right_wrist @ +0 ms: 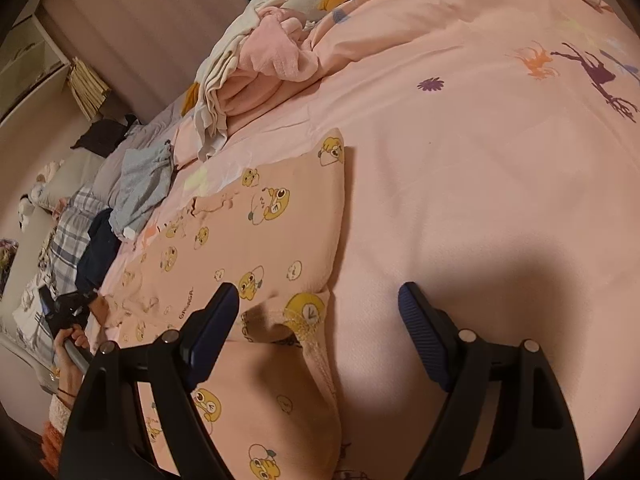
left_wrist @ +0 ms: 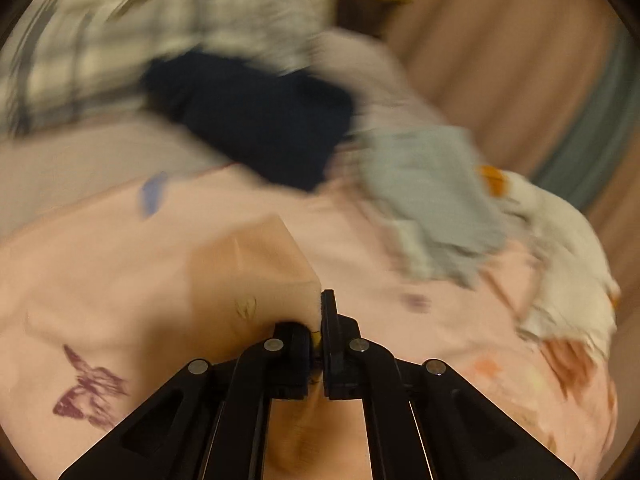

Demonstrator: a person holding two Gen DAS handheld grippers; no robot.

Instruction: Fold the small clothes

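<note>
Left wrist view: left gripper [left_wrist: 318,320] pinching a peach garment [left_wrist: 256,264] by a corner or folded edge, cloth peaking up in a tent ahead of the pressed-together fingers. Whole view motion-blurred. Probably held that way to carry the edge across for a fold. Beyond, on the pink bedcover [left_wrist: 100,280]: dark navy garment [left_wrist: 256,120], grey garment [left_wrist: 432,200], plaid cloth [left_wrist: 120,48], white-and-orange item [left_wrist: 560,248] toward the bed's far edge. Looks like the unfolded pile parked out of the way.

Right wrist view: right gripper [right_wrist: 320,296] spread wide, fingers empty, hovering over the lower hem of the same peach garment [right_wrist: 272,240]; one finger above the fabric, the other above bare pink bedcover [right_wrist: 480,160] just beside the garment's edge. Likely lined up to straddle and grab that hem or crotch seam. Contact with cloth not tellable.

Garment look: small, peach-pink, soft knit, printed all over with yellow cartoon characters and small lettering, ribbed trim with yellow stitching at the seam near the gripper. Lies mostly flat near the bed's near edge, long side running away from the camera, one straight side edge clear on the bedcover, slight puckers at the far end. Left gripper [right_wrist: 68,308] small at the garment's far-left side, hand on its handle.

Pink towel-like bundle [right_wrist: 276,56] and cream cloth [right_wrist: 224,92] heaped toward the bed's far edge; grey garment [right_wrist: 144,184] and plaid cloth [right_wrist: 68,232] along the left edge.

Judgement: fold just starting, garment not yet doubled.
</note>
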